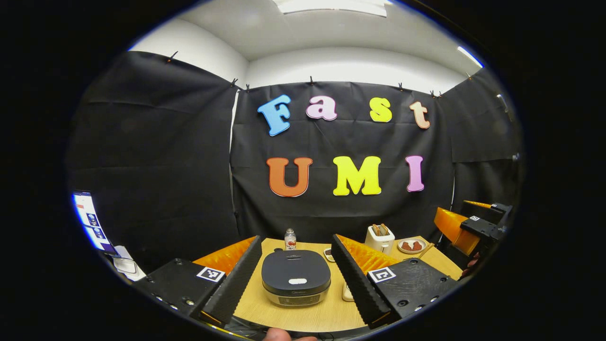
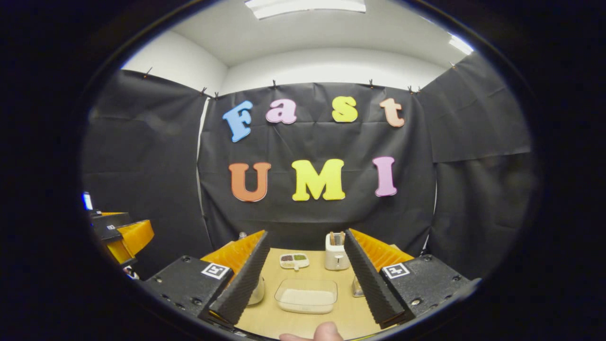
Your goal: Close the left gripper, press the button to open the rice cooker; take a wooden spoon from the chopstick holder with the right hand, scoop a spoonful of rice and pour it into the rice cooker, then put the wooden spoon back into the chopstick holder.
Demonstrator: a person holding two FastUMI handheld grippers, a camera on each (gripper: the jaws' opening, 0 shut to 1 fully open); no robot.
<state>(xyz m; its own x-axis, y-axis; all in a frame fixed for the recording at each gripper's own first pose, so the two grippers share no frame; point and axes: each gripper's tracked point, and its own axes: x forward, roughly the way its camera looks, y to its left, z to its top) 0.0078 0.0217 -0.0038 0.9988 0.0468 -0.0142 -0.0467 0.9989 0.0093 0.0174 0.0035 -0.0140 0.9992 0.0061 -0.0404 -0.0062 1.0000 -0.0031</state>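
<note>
1. In the left gripper view, the left tool (image 1: 296, 284) hangs over the tabletop (image 1: 331, 315) with its jaws spread wide and nothing between them.
2. The rice cooker (image 1: 296, 282) sits on the tabletop between those jaws, untouched, its dark lid down.
3. Behind it stands a small bottle (image 1: 289, 239); further right are a white toaster (image 1: 379, 237) and a plate of food (image 1: 412, 246).
4. At the far right of that view the right tool (image 1: 473, 227) is held above the tabletop's edge.
5. In the right gripper view, the right tool (image 2: 307, 279) is likewise wide and holds nothing.
6. Between its jaws lies a clear container of rice (image 2: 307, 296), with a divided dish (image 2: 294, 260) and the toaster (image 2: 336, 253) beyond.
</note>
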